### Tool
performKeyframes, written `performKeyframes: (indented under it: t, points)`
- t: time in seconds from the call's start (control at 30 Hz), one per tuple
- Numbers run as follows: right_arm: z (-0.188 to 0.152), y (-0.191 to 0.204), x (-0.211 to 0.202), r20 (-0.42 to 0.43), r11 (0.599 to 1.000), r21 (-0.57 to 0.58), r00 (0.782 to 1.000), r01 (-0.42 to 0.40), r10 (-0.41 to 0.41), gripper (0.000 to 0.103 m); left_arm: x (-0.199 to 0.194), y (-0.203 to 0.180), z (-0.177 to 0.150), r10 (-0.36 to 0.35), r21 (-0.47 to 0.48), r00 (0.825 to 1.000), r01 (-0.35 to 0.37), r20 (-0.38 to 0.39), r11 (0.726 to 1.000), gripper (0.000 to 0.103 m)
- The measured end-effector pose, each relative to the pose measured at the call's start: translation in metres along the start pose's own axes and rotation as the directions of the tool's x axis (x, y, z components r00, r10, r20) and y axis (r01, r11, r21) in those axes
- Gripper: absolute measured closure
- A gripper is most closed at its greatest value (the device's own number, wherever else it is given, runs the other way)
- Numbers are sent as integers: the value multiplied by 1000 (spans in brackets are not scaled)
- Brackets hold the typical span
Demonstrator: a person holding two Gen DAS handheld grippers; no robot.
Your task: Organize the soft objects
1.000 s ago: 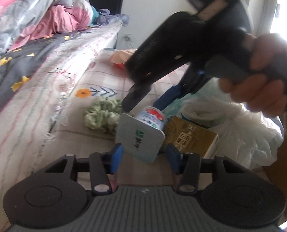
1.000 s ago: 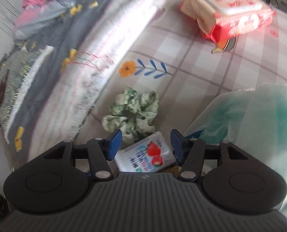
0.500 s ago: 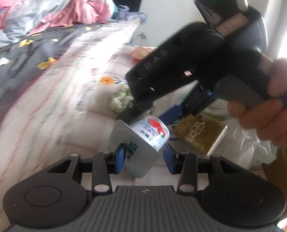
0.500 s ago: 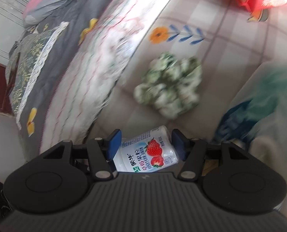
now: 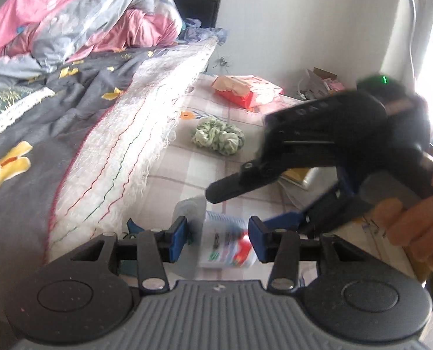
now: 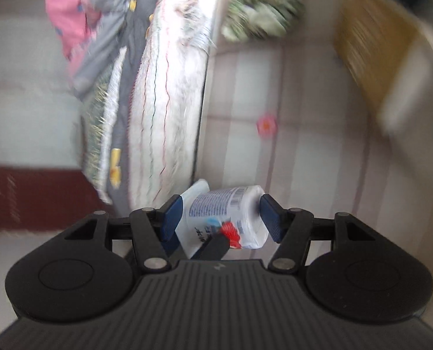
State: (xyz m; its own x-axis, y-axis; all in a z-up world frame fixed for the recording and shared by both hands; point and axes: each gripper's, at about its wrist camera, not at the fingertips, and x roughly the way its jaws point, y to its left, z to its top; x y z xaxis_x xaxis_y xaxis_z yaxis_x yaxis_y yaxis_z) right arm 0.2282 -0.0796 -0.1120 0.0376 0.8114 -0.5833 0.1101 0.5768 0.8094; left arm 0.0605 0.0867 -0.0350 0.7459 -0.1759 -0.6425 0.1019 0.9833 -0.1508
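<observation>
A white yogurt cup with a strawberry label (image 5: 226,240) sits between the fingers of both grippers. My right gripper (image 6: 220,217) is shut on the cup (image 6: 225,218), one pad at its lid and one at its base. My left gripper (image 5: 219,234) is open around the same cup, with gaps at both pads. The right gripper's body (image 5: 318,148) reaches in from the right in the left wrist view. A green scrunchie (image 5: 217,135) lies on the checked cloth further back; it also shows blurred in the right wrist view (image 6: 263,8).
A red and cream wipes pack (image 5: 247,90) lies at the far end of the checked cloth (image 5: 216,172). A gold carton (image 6: 382,58) lies at the right. A bed with grey and pink bedding (image 5: 55,93) borders the left.
The right gripper has carried the yogurt cup back towards the near edge, away from the scrunchie and carton. The left gripper has pulled back with it, still open around the cup.
</observation>
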Motion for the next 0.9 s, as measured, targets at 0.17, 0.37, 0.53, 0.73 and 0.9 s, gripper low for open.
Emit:
performKeyframes:
  t: [0.17,0.37,0.53,0.73,0.9]
  points:
    - [-40,-29,-16,73,992,97,994,-85,78,44,-11,-15,-8,-45,75,999,44,7,996,55]
    - [-63,-54,-34,144,976,166,983,-141,118,44,-12,-37,-15,-70,172,997,65,21,983,54]
    - [-71,-70,-51,199,977,176,976,-119,83,42,-12,-55,-19,-95,233,995,88,19,968,53]
    - [-81,-64,-81,311,996,80,950,-38,11,42,-16,-66,-20,-112,256,993,102,28,961,34]
    - [-77,-56,-90,356,996,8,931,-84,76,42,-7,-62,-18,-42,247,999,41,-4,968,15]
